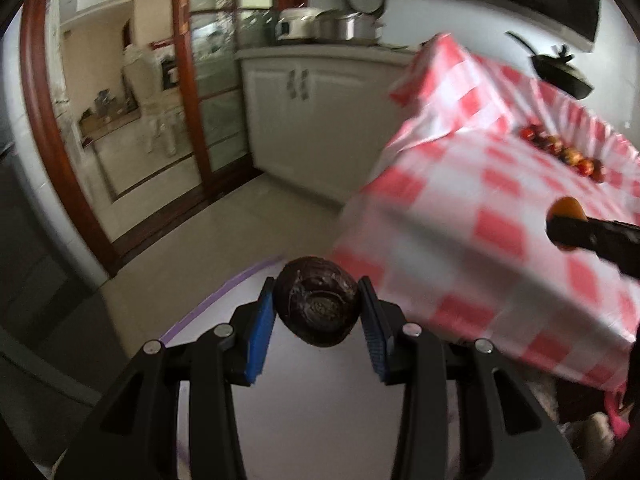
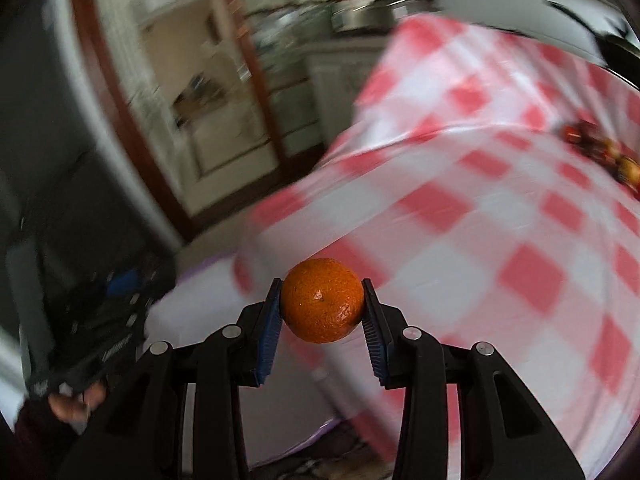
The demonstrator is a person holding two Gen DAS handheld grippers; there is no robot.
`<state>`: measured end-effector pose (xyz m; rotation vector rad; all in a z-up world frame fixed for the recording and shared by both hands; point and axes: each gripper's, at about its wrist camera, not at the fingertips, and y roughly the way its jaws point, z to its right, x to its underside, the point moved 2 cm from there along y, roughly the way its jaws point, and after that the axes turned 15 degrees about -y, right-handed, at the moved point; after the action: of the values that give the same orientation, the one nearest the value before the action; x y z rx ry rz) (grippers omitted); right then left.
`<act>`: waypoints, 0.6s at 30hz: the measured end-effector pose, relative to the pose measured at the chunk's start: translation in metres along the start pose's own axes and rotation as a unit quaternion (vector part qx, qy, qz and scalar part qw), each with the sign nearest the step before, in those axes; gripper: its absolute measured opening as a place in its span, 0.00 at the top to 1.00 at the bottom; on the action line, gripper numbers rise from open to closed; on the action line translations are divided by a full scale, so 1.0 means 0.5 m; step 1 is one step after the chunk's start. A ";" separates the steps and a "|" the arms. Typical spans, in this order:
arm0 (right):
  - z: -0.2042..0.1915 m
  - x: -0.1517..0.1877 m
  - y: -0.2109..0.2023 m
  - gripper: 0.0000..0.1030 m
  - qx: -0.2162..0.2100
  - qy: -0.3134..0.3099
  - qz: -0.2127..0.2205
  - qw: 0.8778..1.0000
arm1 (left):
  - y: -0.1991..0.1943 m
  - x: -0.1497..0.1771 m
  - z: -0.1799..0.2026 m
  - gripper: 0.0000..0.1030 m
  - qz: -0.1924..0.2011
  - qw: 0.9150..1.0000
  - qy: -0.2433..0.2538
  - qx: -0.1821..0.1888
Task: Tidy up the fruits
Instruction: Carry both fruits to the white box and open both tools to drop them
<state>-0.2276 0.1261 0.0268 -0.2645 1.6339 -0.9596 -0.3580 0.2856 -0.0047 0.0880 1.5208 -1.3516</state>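
My left gripper [image 1: 318, 300] is shut on a dark purple-brown round fruit [image 1: 316, 300], held above a white board with a purple edge [image 1: 320, 400]. My right gripper [image 2: 322, 300] is shut on an orange tangerine [image 2: 322, 300], held over the edge of the red-and-white checked tablecloth [image 2: 480, 220]. The right gripper with its tangerine [image 1: 566, 210] also shows at the right edge of the left wrist view. A row of small red and orange fruits [image 1: 564, 154] lies far back on the table; it also shows, blurred, in the right wrist view [image 2: 600, 152].
The table with the checked cloth [image 1: 500, 200] fills the right side. White kitchen cabinets [image 1: 312, 120] with pots and a rice cooker [image 1: 340, 24] stand behind. A wood-framed glass door [image 1: 188, 100] is on the left. A black pan [image 1: 560, 68] sits beyond the table.
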 end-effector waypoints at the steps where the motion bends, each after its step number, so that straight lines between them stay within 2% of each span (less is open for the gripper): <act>1: -0.015 0.004 0.010 0.63 -0.009 -0.011 -0.006 1.000 | 0.006 0.008 -0.015 0.60 -0.005 1.000 -0.003 -0.006; 5: -0.121 0.028 0.065 0.63 -0.053 -0.085 -0.040 0.994 | 0.039 0.051 -0.071 0.60 -0.038 0.999 -0.006 -0.026; 7: -0.168 0.048 0.098 0.63 -0.081 -0.115 -0.066 0.988 | 0.061 0.073 -0.090 0.60 -0.059 0.998 -0.008 -0.036; 10: -0.216 0.083 0.142 0.63 -0.100 -0.143 -0.113 0.978 | 0.092 0.100 -0.111 0.60 -0.087 0.995 -0.014 -0.052; 14: -0.247 0.129 0.196 0.63 -0.110 -0.156 -0.172 0.966 | 0.129 0.142 -0.135 0.60 -0.122 0.990 -0.012 -0.072; 18: -0.263 0.159 0.239 0.63 -0.115 -0.159 -0.212 0.957 | 0.145 0.167 -0.153 0.60 -0.140 0.987 -0.018 -0.079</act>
<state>-0.3327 0.2105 -0.1137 -0.9127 1.4121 -0.9814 -0.3967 0.3242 -0.1277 -0.2581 1.6485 -1.4356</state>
